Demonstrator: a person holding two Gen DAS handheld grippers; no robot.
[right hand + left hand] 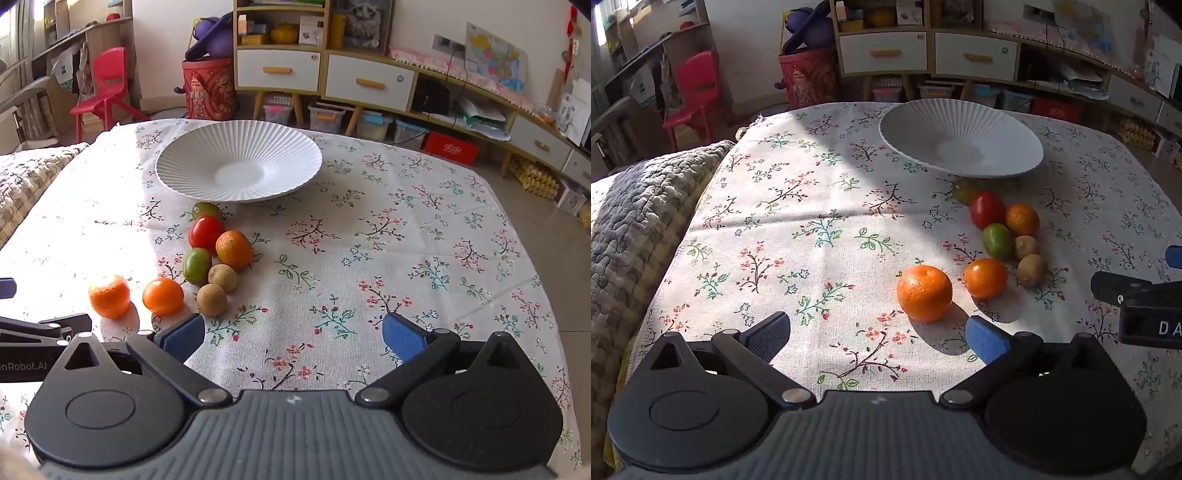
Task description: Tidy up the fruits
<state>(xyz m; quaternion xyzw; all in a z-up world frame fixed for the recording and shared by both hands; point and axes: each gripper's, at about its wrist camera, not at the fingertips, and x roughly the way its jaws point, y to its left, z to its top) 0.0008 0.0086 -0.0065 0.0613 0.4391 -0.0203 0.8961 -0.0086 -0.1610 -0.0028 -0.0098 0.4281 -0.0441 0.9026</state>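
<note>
On the floral cloth, near the empty white plate (177, 162), all the fruits (205, 258) lie loose — nothing sorted yet — with left gripper (879, 338) and right gripper (293, 338) both spread wide, holding nothing.

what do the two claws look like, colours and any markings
Both match: the left claw and right claw have black linkage arms with silver pivot pins, round black housings, a ribbed grey body and blue textured fingertips. White lettering, partly cut off, marks each one's side.
</note>
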